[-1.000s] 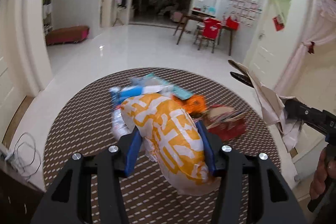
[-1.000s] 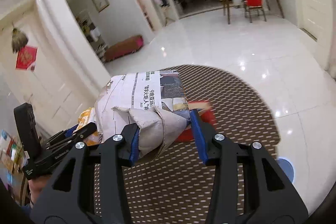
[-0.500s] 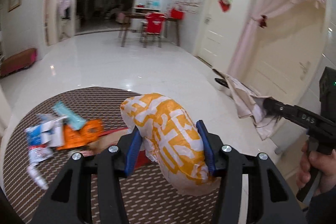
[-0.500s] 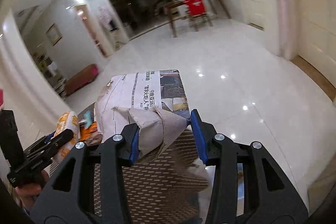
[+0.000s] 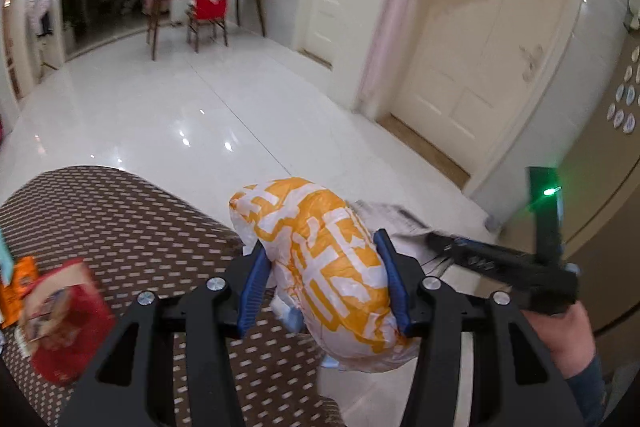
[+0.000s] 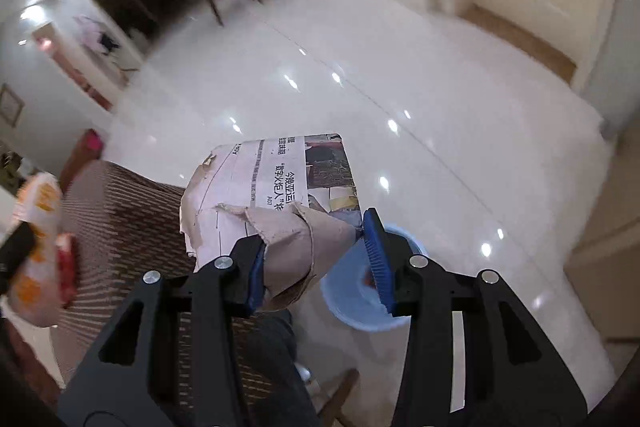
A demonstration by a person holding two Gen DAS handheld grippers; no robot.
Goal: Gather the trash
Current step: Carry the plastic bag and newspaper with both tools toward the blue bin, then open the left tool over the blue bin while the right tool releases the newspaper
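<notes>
My left gripper is shut on an orange and white plastic bag, bulging out between the blue pads. My right gripper is shut on a crumpled newspaper; the same newspaper and right gripper show at the right of the left wrist view, held by a hand. A blue bin stands on the white floor just under the right gripper's right finger. The bag appears blurred at the left edge of the right wrist view.
A brown dotted round table lies to the left, with a red packet and an orange wrapper on it. Cream doors and a pink curtain stand to the right. A wooden table with a red chair is far back.
Both hands have swung right, away from the table's trash pile and lower toward the floor. The blue bin has come into the right wrist view. Both grips are unchanged.
</notes>
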